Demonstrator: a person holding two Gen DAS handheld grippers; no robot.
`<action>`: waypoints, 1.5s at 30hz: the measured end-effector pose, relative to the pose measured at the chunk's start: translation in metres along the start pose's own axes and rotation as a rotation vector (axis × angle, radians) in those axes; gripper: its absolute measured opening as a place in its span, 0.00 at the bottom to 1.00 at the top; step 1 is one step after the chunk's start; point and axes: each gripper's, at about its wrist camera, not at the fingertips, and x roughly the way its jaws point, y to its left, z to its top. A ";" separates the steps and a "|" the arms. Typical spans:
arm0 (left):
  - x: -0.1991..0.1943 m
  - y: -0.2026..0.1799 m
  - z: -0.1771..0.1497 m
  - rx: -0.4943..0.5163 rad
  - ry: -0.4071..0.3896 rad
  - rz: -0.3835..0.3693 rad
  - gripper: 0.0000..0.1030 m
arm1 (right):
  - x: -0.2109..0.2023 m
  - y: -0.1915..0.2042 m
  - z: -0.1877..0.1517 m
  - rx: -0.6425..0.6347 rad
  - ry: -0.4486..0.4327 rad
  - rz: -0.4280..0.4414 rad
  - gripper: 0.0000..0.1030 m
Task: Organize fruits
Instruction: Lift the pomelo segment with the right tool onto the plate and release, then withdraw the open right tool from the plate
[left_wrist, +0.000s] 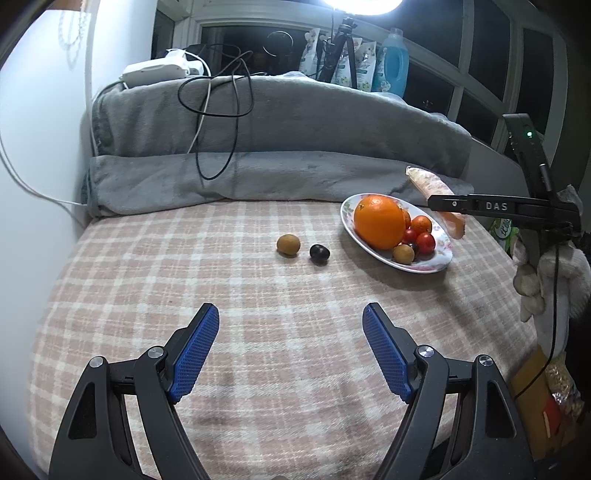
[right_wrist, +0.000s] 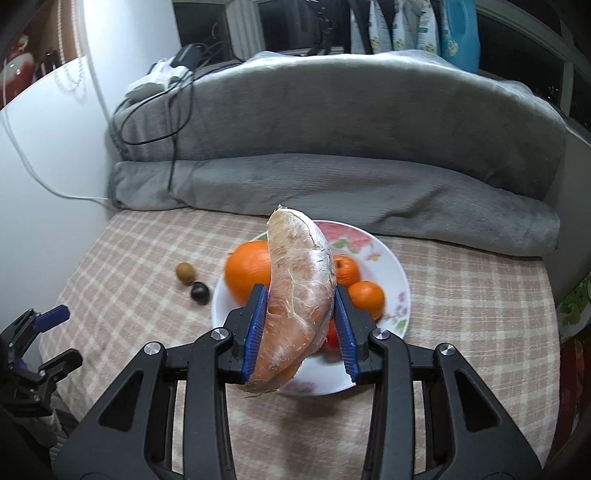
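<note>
Right claw (right_wrist: 300, 332) gripped a long orange, plastic-wrapped carrot-like root (right_wrist: 299, 295), pads pressed on its flanks, long axis running away from the claw and tilted upward. It hung above the white floral plate (right_wrist: 391, 266), which held a large orange (right_wrist: 245, 275) and smaller fruits. Left claw (left_wrist: 290, 350) stood open, empty, over the pink checked blanket (left_wrist: 147, 277). Loose brown round fruit (left_wrist: 288, 244) and dark round fruit (left_wrist: 319, 254) lay left of the plate, probably nearer the left claw.
</note>
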 end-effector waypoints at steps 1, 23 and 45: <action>0.000 -0.001 0.001 0.001 0.000 0.000 0.78 | 0.000 0.000 0.000 0.000 0.000 0.000 0.36; 0.006 -0.007 0.005 0.010 0.008 0.000 0.78 | 0.016 -0.022 0.009 0.046 -0.013 -0.010 0.70; 0.004 -0.005 0.003 -0.001 0.007 0.013 0.78 | -0.004 0.000 0.008 -0.027 -0.072 -0.008 0.92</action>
